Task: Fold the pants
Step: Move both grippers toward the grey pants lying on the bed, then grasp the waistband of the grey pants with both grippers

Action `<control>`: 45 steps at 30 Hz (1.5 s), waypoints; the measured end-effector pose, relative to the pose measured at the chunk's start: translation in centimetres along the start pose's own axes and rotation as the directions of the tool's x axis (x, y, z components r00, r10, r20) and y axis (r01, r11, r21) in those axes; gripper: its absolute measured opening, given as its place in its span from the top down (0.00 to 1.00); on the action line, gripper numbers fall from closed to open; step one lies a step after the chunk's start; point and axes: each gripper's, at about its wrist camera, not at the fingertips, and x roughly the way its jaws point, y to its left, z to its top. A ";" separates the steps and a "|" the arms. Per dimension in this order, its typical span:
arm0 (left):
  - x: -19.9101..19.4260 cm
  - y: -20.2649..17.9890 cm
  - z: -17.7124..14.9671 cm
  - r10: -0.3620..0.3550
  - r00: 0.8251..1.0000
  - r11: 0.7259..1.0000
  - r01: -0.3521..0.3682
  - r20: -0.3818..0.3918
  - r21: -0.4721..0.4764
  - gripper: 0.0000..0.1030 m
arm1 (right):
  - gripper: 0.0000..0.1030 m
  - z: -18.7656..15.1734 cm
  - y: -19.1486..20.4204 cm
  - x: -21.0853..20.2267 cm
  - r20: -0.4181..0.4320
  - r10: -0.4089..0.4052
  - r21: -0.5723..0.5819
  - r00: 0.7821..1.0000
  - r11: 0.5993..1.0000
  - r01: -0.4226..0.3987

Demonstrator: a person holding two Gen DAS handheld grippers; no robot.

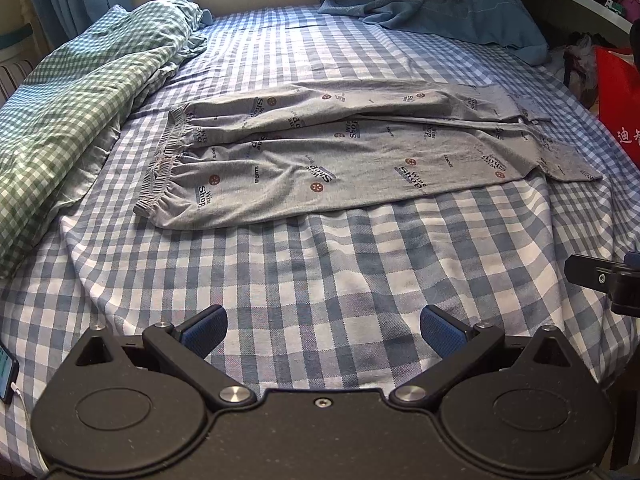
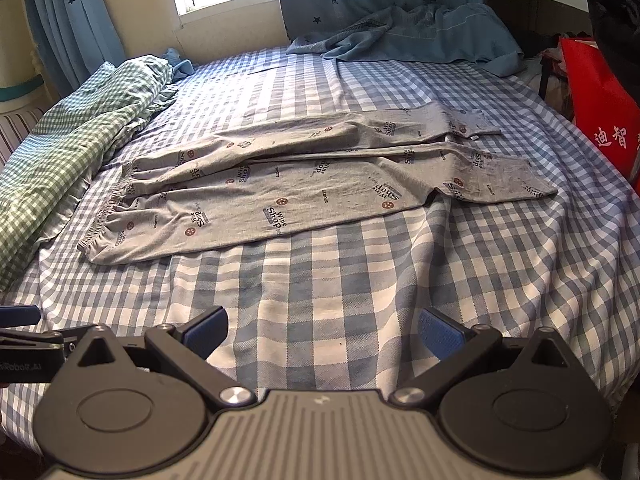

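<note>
So the pants (image 1: 344, 152) are lying flat across the middle of the bed (image 1: 320, 280), waistband (image 1: 160, 168) to the left, cuffs (image 1: 560, 152) to the right, and it looks like one leg is already laid over the other lengthwise, since there's a long seam line running down the middle with the far leg peeking out a bit at the cuff end. I'd call that the first fold done, more or less, though the legs aren't lined up perfectly. What's left, I'd guess, is bringing cuffs toward waistband once or twice to make a compact bundle. Neither gripper is touching the fabric: the left gripper (image 1: 324, 330) hangs over bare checked sheet near the bed's front edge, jaws spread wide with nothing between them, and the right gripper (image 2: 324, 330) is the same, wide apart and empty, just beside it. Further out there's a green checked duvet (image 1: 80, 100) bunched on the left, a blue blanket (image 2: 420, 36) by the window, and a red bag (image 2: 600, 120) off the right side.
</note>
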 end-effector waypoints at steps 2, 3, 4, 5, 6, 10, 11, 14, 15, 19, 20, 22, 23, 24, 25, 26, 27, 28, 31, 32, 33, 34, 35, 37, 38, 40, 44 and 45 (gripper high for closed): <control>0.6 -0.1 0.2 0.008 1.000 1.000 -0.008 -0.020 -0.002 0.01 | 0.00 0.2 -0.4 0.5 -0.014 0.003 0.004 1.000 1.000 -0.003; 0.8 -0.1 0.3 0.013 0.999 1.000 -0.013 -0.030 -0.004 0.01 | 0.00 0.2 -0.4 0.6 -0.019 0.005 0.005 1.000 1.000 -0.004; 1.1 -0.2 0.4 0.017 0.999 1.000 -0.017 -0.039 -0.006 0.01 | 0.00 0.3 -0.5 1.0 -0.028 0.005 0.006 1.000 1.000 -0.005; 1.4 -0.2 0.5 0.020 0.999 1.000 -0.020 -0.048 -0.009 0.01 | 0.00 0.4 -0.6 1.2 -0.034 0.005 0.005 0.999 1.000 -0.005; 1.7 -0.2 0.7 0.023 0.998 1.000 -0.024 -0.057 -0.013 0.01 | 0.00 0.5 -0.7 1.5 -0.043 0.008 0.004 0.999 1.000 -0.007; 2.9 -0.4 1.5 0.033 0.996 0.999 -0.036 -0.084 -0.028 0.01 | 0.00 1.3 -1.1 2.9 -0.077 0.012 -0.013 0.997 1.000 -0.013; 3.2 -0.4 1.7 0.035 0.995 0.999 -0.038 -0.090 -0.032 0.01 | 0.00 1.7 -1.1 3.2 -0.083 0.013 -0.018 0.996 1.000 -0.015; 4.3 -0.6 2.7 0.042 0.993 0.998 -0.047 -0.109 -0.045 0.01 | 0.00 2.7 -1.4 4.4 -0.099 0.018 -0.030 0.995 0.999 -0.021; 4.7 -0.6 3.1 0.045 0.992 0.997 -0.051 -0.115 -0.049 0.01 | 0.00 3.1 -1.6 4.9 -0.105 0.020 -0.033 0.994 0.999 -0.023; 6.3 -0.8 5.1 0.065 0.988 0.995 -0.074 -0.139 -0.060 0.01 | 0.00 5.0 -2.4 6.8 -0.124 0.025 -0.051 0.992 0.998 -0.032; 6.7 -0.8 5.7 0.072 0.987 0.995 -0.082 -0.145 -0.061 0.01 | 0.00 5.5 -2.5 7.4 -0.129 0.028 -0.055 0.991 0.998 -0.035; 7.5 -0.8 7.0 0.093 0.984 0.993 -0.103 -0.153 -0.061 0.01 | 0.00 6.5 -2.8 8.6 -0.138 0.038 -0.066 0.990 0.997 -0.047; 7.8 -0.7 7.6 0.105 0.982 0.991 -0.115 -0.157 -0.062 0.01 | 0.00 7.0 -2.9 9.2 -0.142 0.044 -0.072 0.989 0.996 -0.054; 8.3 -0.7 8.3 0.118 0.979 0.990 -0.130 -0.164 -0.063 0.01 | 0.00 7.6 -2.9 10.0 -0.150 0.052 -0.078 0.987 0.995 -0.064; 8.9 -0.6 9.1 0.130 0.976 0.988 -0.143 -0.173 -0.065 0.01 | 0.00 8.2 -2.9 10.9 -0.160 0.062 -0.083 0.985 0.994 -0.077; 9.4 -0.5 9.8 0.140 0.973 0.986 -0.155 -0.182 -0.067 0.01 | 0.00 8.8 -2.9 11.7 -0.168 0.076 -0.090 0.983 0.992 -0.092; 10.0 -0.4 10.5 0.150 0.970 0.984 -0.166 -0.190 -0.069 0.01 | 0.00 9.4 -2.9 12.6 -0.176 0.092 -0.098 0.980 0.989 -0.110; 10.6 -0.3 11.2 0.159 0.967 0.982 -0.176 -0.198 -0.070 0.01 | 0.00 10.1 -2.8 13.5 -0.183 0.106 -0.113 0.977 0.985 -0.128; 12.2 0.6 13.5 0.168 0.961 0.978 -0.191 -0.219 -0.086 0.01 | 0.00 12.4 -2.3 16.1 -0.191 0.130 -0.187 0.973 0.968 -0.166; 12.6 1.1 14.2 0.169 0.961 0.976 -0.194 -0.221 -0.098 0.01 | 0.00 13.2 -2.1 16.9 -0.192 0.135 -0.214 0.972 0.961 -0.175; 13.0 1.7 15.0 0.167 0.961 0.975 -0.195 -0.219 -0.109 0.01 | 0.00 14.0 -1.9 17.8 -0.194 0.136 -0.239 0.972 0.954 -0.181; 13.4 2.4 15.9 0.167 0.962 0.974 -0.195 -0.214 -0.117 0.01 | 0.00 14.9 -1.8 18.6 -0.193 0.136 -0.261 0.972 0.948 -0.185; 13.8 3.1 16.7 0.170 0.963 0.973 -0.198 -0.208 -0.118 0.01 | 0.00 15.9 -1.6 19.4 -0.188 0.140 -0.280 0.972 0.941 -0.190; 14.9 4.7 18.4 0.179 0.965 0.974 -0.201 -0.193 -0.101 0.01 | 0.00 17.9 -1.2 21.0 -0.172 0.153 -0.314 0.973 0.928 -0.202; 15.5 5.5 19.2 0.185 0.965 0.975 -0.203 -0.185 -0.086 0.01 | 0.00 18.9 -0.9 21.9 -0.162 0.155 -0.333 0.975 0.921 -0.202; 17.0 7.5 21.3 0.191 0.968 0.978 -0.202 -0.161 -0.052 0.01 | 0.00 21.0 -0.3 23.5 -0.140 0.153 -0.367 0.978 0.910 -0.195; 20.3 12.0 25.9 0.180 0.978 0.983 -0.181 -0.102 0.000 0.01 | 0.00 25.1 1.0 27.0 -0.104 0.184 -0.394 0.977 0.895 -0.210; 21.1 13.1 27.1 0.180 0.981 0.984 -0.180 -0.078 0.017 0.01 | 0.00 26.1 1.2 28.1 -0.101 0.202 -0.399 0.974 0.889 -0.226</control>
